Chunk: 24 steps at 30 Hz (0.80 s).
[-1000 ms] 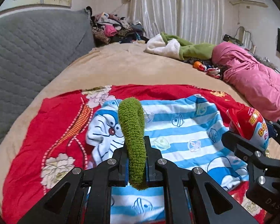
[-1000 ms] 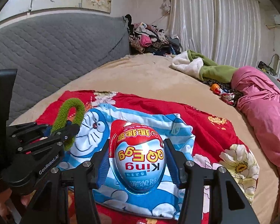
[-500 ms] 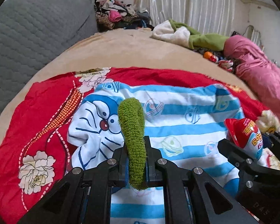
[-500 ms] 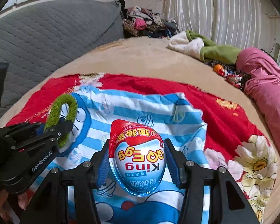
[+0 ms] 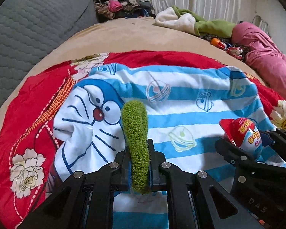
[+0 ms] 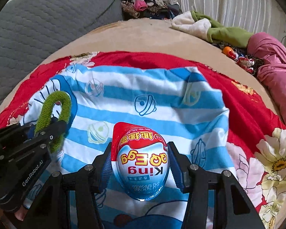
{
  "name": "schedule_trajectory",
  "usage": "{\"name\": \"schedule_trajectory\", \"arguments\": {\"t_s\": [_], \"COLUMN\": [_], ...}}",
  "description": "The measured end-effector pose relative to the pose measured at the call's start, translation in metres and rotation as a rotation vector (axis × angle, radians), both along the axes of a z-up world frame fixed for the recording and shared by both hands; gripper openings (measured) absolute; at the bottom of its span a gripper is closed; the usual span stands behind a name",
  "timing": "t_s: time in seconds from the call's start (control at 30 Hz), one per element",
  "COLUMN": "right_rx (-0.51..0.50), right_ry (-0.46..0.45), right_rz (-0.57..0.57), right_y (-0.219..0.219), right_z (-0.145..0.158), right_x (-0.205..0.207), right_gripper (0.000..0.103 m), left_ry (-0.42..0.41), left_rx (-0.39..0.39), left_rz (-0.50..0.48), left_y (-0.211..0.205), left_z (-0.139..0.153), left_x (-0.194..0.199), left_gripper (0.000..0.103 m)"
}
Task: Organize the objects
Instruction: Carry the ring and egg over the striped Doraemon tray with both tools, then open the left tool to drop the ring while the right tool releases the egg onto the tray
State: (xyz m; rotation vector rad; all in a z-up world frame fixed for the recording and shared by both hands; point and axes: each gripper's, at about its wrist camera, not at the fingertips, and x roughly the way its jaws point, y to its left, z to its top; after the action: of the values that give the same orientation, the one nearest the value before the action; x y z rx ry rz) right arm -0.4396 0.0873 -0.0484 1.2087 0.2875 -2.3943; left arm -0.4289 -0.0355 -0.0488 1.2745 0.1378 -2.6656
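My left gripper (image 5: 138, 164) jaws pinch the green hair tie (image 5: 136, 141), right gripper (image 6: 141, 164) jaws clamp the toy egg (image 6: 141, 162), both low over the striped towel (image 6: 143, 95).

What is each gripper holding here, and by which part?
Left gripper pinches the green fuzzy hair tie at its lower end. Right gripper clamps the toy egg by its two sides.

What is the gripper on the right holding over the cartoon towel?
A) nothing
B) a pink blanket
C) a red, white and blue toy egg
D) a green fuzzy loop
C: the right gripper has its fingers closed on the toy egg marked "King".
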Motion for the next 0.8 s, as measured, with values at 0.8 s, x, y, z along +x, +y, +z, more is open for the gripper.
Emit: {"name": "schedule_trajectory", "arguments": {"t_s": [0.8], "right_rx": [0.051], "right_ry": [-0.05], "right_rz": [0.002], "right_y": [-0.01], "right_z": [-0.012], "right_x": [-0.005], "right_gripper": [0.054], "left_ry": [-0.064], "left_rx": [0.032], "left_rz": [-0.002], "left_y": [-0.004], "left_z": [-0.013], "left_x": [-0.005], "left_gripper": [0.026]}}
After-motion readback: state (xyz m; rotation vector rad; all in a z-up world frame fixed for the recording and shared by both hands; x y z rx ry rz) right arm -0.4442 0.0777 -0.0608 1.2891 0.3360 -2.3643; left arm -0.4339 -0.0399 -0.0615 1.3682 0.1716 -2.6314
